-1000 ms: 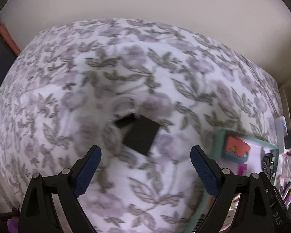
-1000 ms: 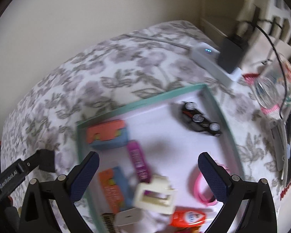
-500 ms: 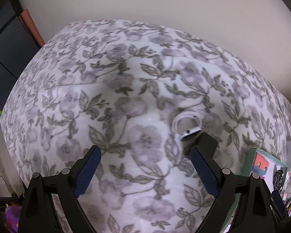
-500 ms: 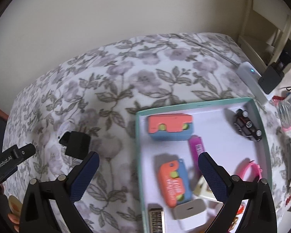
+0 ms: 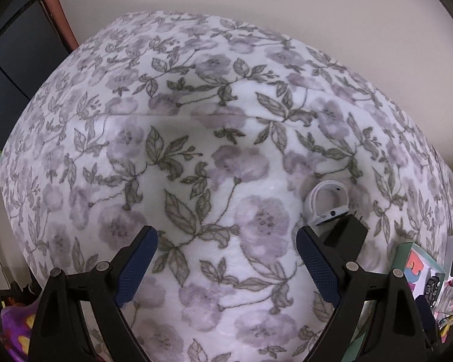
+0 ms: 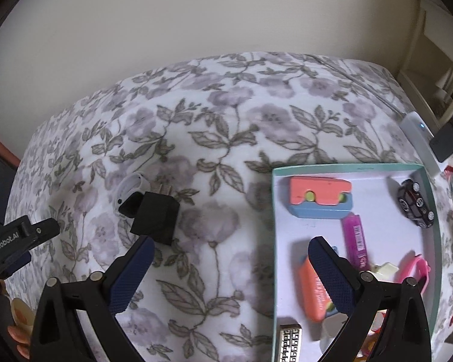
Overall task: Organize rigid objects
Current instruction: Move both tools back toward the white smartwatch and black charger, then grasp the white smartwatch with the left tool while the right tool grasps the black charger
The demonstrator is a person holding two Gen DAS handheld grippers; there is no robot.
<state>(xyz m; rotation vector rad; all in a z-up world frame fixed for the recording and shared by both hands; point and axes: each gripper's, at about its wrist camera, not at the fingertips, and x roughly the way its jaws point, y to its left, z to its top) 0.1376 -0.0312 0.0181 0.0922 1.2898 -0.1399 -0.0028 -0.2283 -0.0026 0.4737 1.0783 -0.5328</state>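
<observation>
Black adapter [image 6: 155, 217] on bed [image 6: 226, 120], touching white ring-shaped item [image 6: 133, 185], well left of teal tray [image 6: 274, 241] holding sorted pieces. Both tongs, left [image 5: 226, 267] and right [image 6: 231, 274], released, empty; adapter probably next for tray.

- your right gripper's finger [image 6: 332, 274] covers part of the orange case [image 6: 309, 286] in the teal tray [image 6: 274, 241].
- the patterned metal piece [image 6: 290, 344] runs off the bottom edge.
- in your left view, the black adapter [image 5: 345, 236] hides the white band's [image 5: 327, 202] lower end.
</observation>
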